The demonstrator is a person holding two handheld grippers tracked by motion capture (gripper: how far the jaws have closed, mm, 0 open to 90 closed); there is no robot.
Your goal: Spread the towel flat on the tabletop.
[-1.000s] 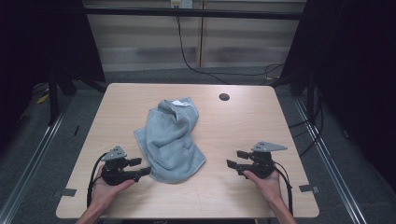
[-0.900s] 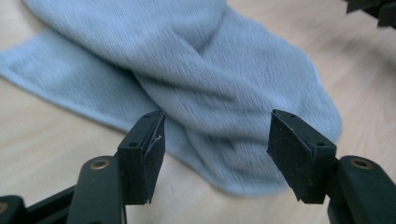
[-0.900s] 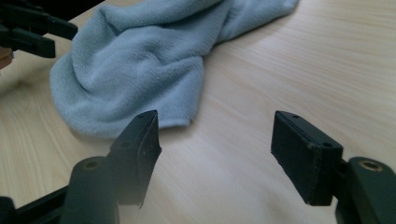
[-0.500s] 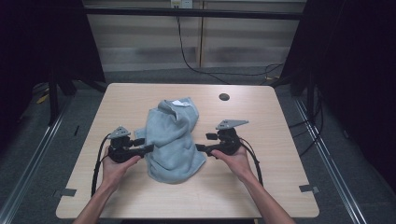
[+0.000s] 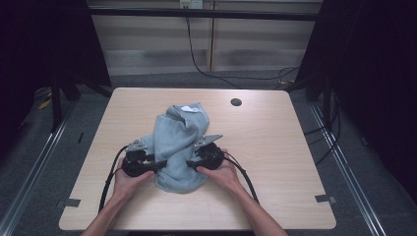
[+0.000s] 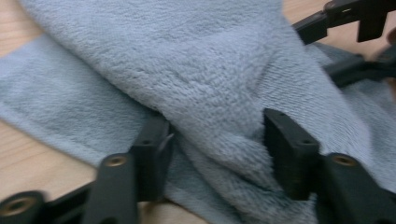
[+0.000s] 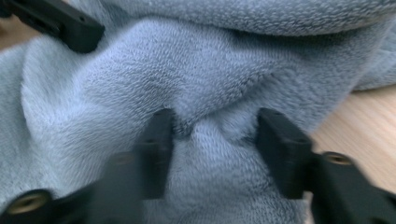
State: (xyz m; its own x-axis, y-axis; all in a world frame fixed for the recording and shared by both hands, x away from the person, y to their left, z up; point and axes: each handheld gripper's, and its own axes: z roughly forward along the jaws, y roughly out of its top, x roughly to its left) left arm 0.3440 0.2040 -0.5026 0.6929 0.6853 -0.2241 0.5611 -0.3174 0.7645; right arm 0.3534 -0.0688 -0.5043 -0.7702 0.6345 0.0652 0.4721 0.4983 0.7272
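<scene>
While bunched near the middle of the bench (image 5: 275,142), lies crumpled: grey-blue towel (image 5: 179,142), white label at its far end, near a dark round hole (image 5: 236,102). Pressed into the towel's near left edge: left claw (image 5: 153,166), held by the left hand (image 5: 125,179). Seen in the left gripper view: a thick fold of cloth (image 6: 219,121) between the two jaws, pads against it on both sides, jaws just closing in. Pressed into the near right edge: right claw (image 5: 189,165), held by the right hand (image 5: 221,172). Seen in the right gripper view: a raised ridge of towel (image 7: 212,126) between the jaws, also just closing, pads sunk into the pile. Facing each other across the cloth, close together.
</scene>
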